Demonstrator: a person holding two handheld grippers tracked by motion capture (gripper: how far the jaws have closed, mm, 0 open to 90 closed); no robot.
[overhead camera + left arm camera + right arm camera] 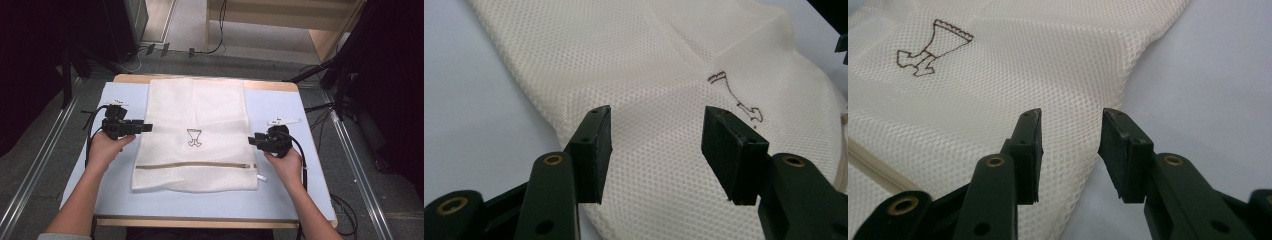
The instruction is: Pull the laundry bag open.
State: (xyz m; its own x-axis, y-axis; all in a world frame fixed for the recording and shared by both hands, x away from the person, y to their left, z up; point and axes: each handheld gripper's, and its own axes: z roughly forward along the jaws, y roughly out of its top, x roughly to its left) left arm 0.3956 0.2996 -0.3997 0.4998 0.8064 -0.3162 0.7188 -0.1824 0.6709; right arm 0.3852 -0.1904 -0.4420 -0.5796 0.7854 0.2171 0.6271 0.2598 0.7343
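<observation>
Spreading apart with nothing between them, the fingers [596,150] of my left gripper [656,150] stand wide over the left side of the white mesh laundry bag [195,135], pads clear of the cloth. On my right gripper [1070,150] the fingers [1120,150] are parted less far, also empty, poised just above the bag's right edge where mesh gives way to bare surface. From the high view, my left gripper [145,127] sits at the bag's left edge about halfway along it, and my right gripper [252,140] at the right edge slightly nearer to me. The bag lies flat in the middle of the pale blue worktop [285,195], its far end reaching the worktop's back edge. A small dark emblem [194,138] marks the bag's centre between the two grippers, and a tan zipper [195,165] runs across the bag on my side of the emblem, its pull tab [261,177] lying just beside the bag's right near corner. My left hand [106,147] and right hand [287,165] hold the grippers from outside the bag's edges.
</observation>
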